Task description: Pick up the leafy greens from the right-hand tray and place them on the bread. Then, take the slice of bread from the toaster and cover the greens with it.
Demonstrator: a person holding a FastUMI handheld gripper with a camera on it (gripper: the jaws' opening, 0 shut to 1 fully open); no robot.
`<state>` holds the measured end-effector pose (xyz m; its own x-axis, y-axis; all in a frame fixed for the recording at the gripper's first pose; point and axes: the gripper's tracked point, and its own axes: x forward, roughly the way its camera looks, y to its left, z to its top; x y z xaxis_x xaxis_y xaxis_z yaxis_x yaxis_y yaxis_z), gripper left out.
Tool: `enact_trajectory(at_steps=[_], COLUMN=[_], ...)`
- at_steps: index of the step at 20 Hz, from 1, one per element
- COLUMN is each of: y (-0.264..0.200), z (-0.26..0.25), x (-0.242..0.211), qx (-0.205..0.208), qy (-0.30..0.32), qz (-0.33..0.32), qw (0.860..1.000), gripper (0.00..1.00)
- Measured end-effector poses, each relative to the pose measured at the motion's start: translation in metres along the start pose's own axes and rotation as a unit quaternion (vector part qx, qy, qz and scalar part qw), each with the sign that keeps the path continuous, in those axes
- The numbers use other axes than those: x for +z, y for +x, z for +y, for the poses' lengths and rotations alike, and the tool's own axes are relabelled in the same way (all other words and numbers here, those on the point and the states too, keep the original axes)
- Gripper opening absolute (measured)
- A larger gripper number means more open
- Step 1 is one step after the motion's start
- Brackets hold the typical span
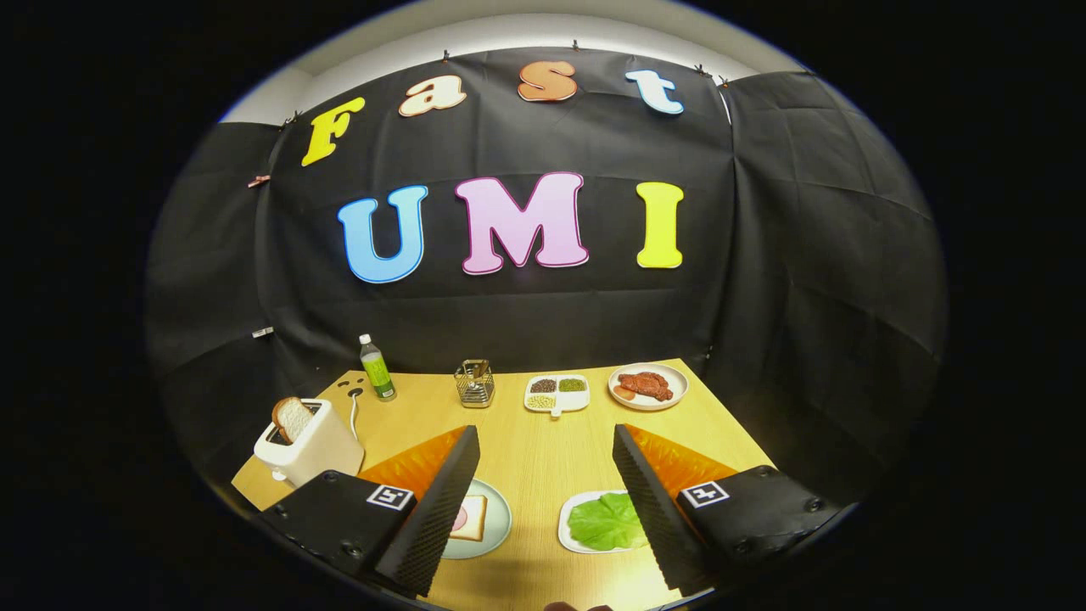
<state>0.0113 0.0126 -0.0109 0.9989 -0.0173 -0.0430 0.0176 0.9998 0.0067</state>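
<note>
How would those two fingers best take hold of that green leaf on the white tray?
The leafy greens lie flat on the white tray, partly behind one finger of the open gripper. Best to come down from above and pinch a raised, crinkled part near the middle, one finger on each side. A flat leaf gives no edge to grip from the side, and the tray rim would probably block a low approach.

We look from a fisheye camera riding on the tongs (543, 501), facing forward along their two spread fingers (437, 509), which rise from the lower frame. The view stands above the near edge of the worktop (534, 450), angled slightly down, taking in its whole surface and the booth's back wall filling the upper frame.
</note>
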Motion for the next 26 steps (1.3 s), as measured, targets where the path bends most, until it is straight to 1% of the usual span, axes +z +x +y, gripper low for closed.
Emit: enact_trajectory(at_steps=[7,12,19,26], y=[0.013,0.024,0.036,0.039], z=[-0.005,-0.01,-0.034,-0.057], x=[-0.002,-0.011,-0.046,-0.095], qx=[-0.001,-0.002,-0.022,-0.038], qy=[-0.004,0.007,0.016,0.011], qz=[0.007,0.026,0.074,0.132], qw=[1.0,1.0,0.997,0.99], gripper=[0.98,0.98,0.98,0.99])
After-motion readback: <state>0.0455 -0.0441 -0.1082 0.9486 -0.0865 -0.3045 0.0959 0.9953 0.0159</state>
